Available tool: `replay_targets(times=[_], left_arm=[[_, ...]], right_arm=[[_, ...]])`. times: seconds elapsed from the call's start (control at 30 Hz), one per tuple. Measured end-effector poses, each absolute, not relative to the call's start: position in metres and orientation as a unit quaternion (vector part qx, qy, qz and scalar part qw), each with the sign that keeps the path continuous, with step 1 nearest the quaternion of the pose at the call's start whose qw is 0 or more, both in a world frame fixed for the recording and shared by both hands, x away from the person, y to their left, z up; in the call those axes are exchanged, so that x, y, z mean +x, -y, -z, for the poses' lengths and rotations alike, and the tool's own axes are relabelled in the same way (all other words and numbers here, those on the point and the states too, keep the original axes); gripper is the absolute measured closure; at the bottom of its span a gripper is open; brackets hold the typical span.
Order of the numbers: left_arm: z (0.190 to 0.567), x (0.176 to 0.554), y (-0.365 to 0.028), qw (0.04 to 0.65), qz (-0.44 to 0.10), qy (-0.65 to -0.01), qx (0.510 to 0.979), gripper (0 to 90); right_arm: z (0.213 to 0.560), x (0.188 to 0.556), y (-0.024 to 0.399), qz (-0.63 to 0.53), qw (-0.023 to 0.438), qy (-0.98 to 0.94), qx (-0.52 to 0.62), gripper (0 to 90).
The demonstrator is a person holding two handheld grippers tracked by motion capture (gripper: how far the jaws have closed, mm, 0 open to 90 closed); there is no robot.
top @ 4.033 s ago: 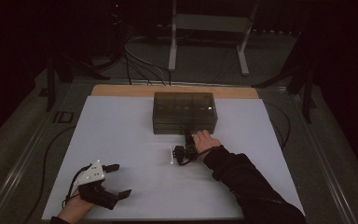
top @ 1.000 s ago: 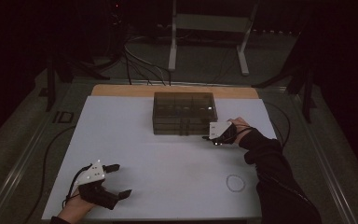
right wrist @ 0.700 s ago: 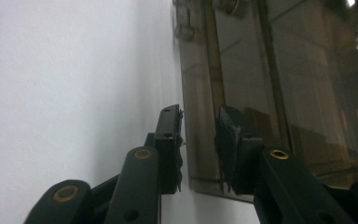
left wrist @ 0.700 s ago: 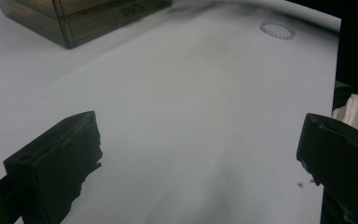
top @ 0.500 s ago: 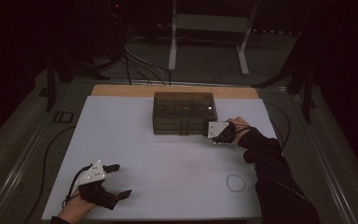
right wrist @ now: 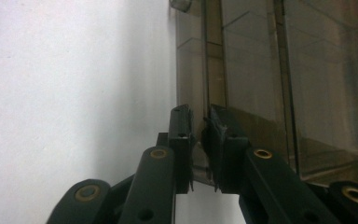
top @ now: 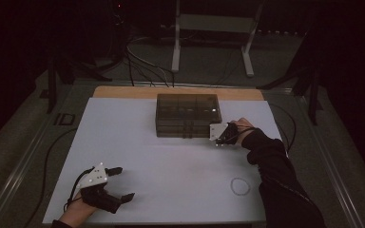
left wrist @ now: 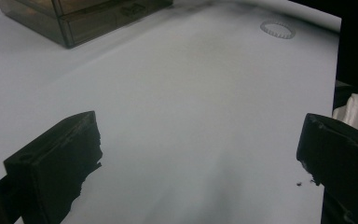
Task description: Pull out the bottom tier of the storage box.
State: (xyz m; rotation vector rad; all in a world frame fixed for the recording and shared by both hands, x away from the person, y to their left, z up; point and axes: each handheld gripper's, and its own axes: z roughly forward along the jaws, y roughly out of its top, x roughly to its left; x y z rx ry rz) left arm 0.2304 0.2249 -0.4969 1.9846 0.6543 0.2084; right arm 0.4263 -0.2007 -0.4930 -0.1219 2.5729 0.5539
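Observation:
A smoky see-through drawer box stands at the far middle of the white table. My right gripper is at the box's front right corner. In the right gripper view its jaws have just been closing and now pinch a thin see-through edge of the box between the pads. My left gripper rests near the front left of the table, jaws wide apart, with nothing between them. A thin clear ring lies flat at the front right, also seen far off in the left gripper view.
A wooden strip runs along the table's far edge. Cables and a metal stand lie on the dark floor beyond. A cable trails off the table's right side.
My right hand has shifted slightly left, onto the box's front right corner. The left hand has stayed where it was.

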Motion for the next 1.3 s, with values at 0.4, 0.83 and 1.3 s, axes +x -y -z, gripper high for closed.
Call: replay_targets(times=[0.4,0.83,1.3], left_arm=[[0.497,0.231,-0.225,0.498,-0.086,-0.271,0.819,0.0],[0.497,0.23,-0.225,0.5,-0.087,-0.271,0.818,0.0],[0.496,0.23,-0.225,0.499,-0.088,-0.27,0.819,0.0]], right_arm=[[0.481,0.442,0.197,-0.176,0.176,-0.966,-0.069,86.7],[0.476,0.443,0.198,-0.187,0.123,-0.974,-0.033,89.3],[0.476,0.418,0.199,-0.193,0.111,-0.974,-0.023,89.6]])
